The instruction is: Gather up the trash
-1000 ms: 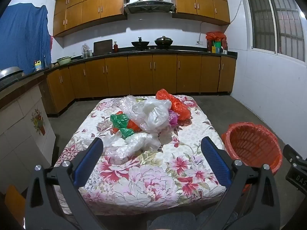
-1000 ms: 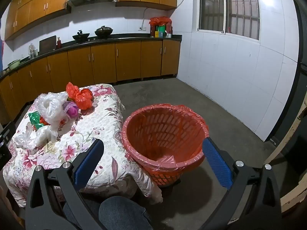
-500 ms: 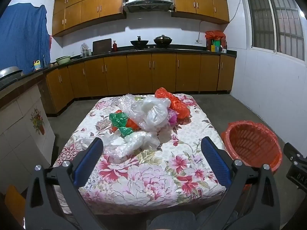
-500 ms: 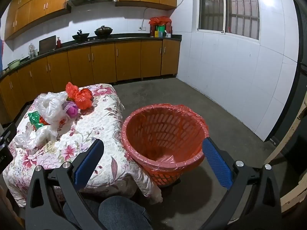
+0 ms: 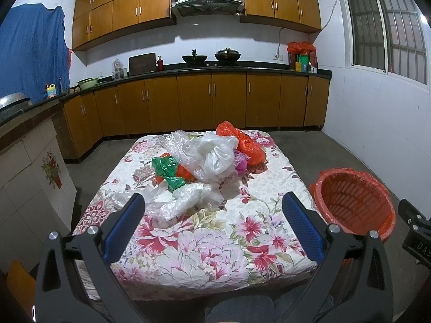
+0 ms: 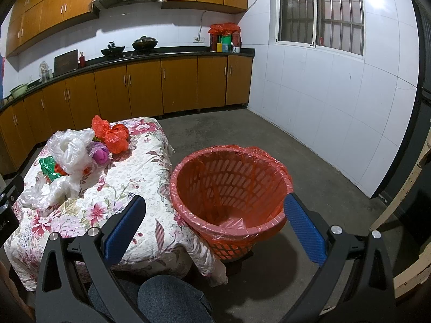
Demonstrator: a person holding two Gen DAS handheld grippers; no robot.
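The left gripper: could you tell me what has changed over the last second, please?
The left gripper has tipped slightly down and eased toward the pile of plastic bags. Nothing has been gripped or released; both grippers remain open and empty. The bags and orange basket lie unmoved.

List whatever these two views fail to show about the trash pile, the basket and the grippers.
- Orange piece under the white bag: mostly covered in both views; what it is cannot be told.
- Basket: its base is hidden behind the tablecloth in the right view; its right side is cut off by the right hand-held gripper body in the left view.
- Pink item: too small to identify.
- Table legs: covered by the tablecloth.
- Left hand-held gripper and right hand-held gripper: both open, empty.
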